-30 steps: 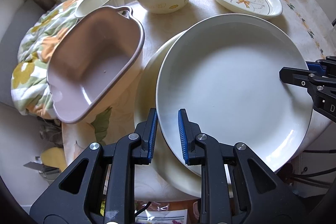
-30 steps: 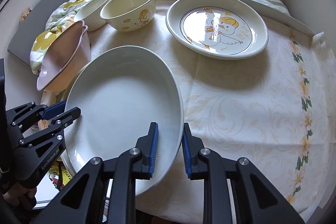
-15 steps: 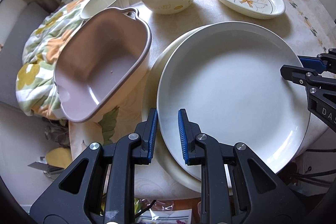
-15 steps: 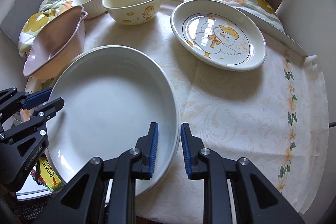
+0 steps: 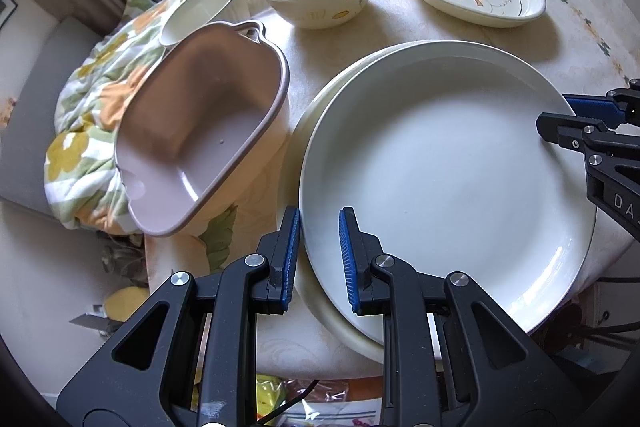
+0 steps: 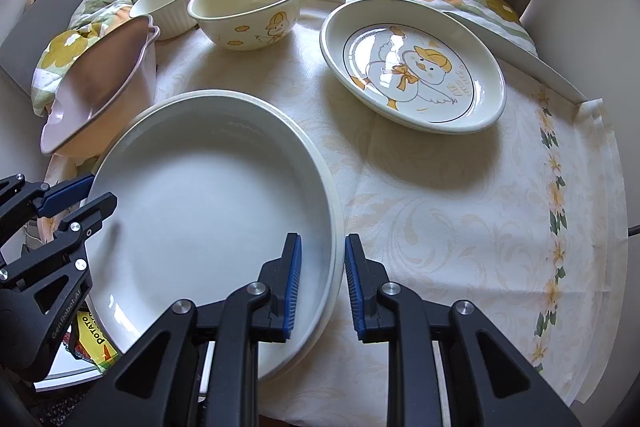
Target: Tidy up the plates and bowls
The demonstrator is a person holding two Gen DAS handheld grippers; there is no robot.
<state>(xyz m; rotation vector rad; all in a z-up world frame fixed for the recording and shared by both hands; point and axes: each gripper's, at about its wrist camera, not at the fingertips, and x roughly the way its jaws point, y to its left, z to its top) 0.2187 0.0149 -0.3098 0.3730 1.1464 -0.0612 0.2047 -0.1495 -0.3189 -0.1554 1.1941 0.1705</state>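
Both hand-held grippers clamp the same white plate [image 5: 444, 183]: the left hand-held gripper [image 5: 319, 259] has its blue pads narrowed onto the near rim, and the right hand-held gripper [image 6: 319, 283] pinches the rim on the opposite side. Directly under the held plate lies a second plate [image 5: 316, 107], cream-edged, its rim showing as a crescent just beyond the left gripper's fingers and just outside the right one's. Whether the upper plate already rests on the lower one or hangs slightly above it, I cannot tell.

The step in hand looks like seating the top plate squarely on the one below. To do it well, keep both grips level so the plate does not tilt, centre the two rims, and let go only once the plate bears on the lower one; opening one side first could make it slide.

To the left of the left gripper, close by, a pink handled dish [image 5: 200, 131] sits tilted on the surface [image 6: 460, 211], so there is little slack on that side. The stack also overhangs the near edge of the surface, so pulling back toward the person risks tipping it. To the right of the right gripper the cloth is bare and gives open room. Farther ahead stand a duck-print bowl [image 6: 248, 11] and a ribbed white bowl [image 6: 168, 7], and ahead to the right a duck-print plate [image 6: 412, 67], all well apart from the grip.
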